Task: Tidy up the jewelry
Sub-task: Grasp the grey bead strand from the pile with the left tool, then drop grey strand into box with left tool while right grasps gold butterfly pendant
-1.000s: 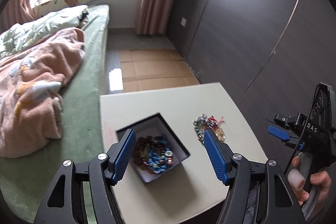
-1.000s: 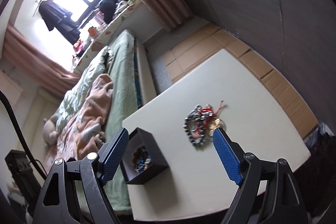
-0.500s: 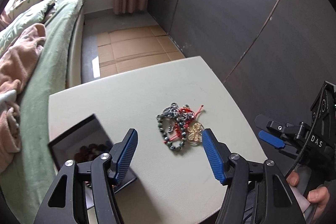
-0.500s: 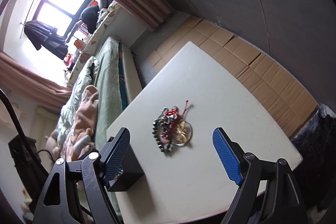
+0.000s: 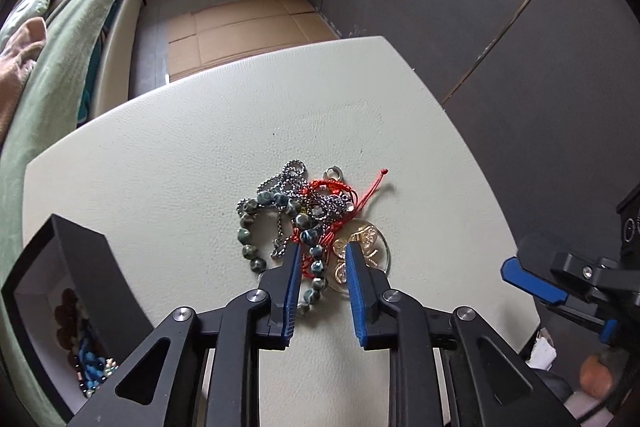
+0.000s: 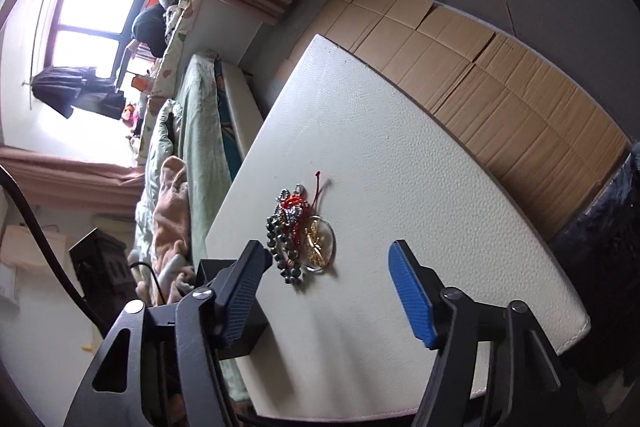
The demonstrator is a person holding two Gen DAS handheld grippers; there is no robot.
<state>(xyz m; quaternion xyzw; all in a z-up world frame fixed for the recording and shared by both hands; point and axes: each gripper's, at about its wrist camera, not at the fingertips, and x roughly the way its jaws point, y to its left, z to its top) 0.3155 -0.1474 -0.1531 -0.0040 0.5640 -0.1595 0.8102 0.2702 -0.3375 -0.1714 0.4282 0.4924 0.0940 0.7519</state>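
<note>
A tangled pile of jewelry (image 5: 308,215) lies on the white table (image 5: 200,147): a grey-green bead bracelet, a silver chain, a red cord and a gold pendant in a clear ring (image 5: 360,247). My left gripper (image 5: 320,259) is low over the pile's near edge, jaws narrowed around the bead strand and red cord, a gap still between them. A black box (image 5: 68,275) with beaded pieces inside stands at the left. My right gripper (image 6: 328,291) is open and empty, held back from the pile (image 6: 300,235).
A bed with green cover and pink blanket (image 6: 172,195) runs along the table's left side. Cardboard sheets (image 5: 240,23) lie on the floor beyond. Dark wall panels stand at the right. The black box (image 6: 236,307) sits behind my right gripper's left finger.
My left gripper has moved right from the box to the jewelry pile, dropped low and narrowed its jaws around the beads. My right gripper tilted and stayed open.
</note>
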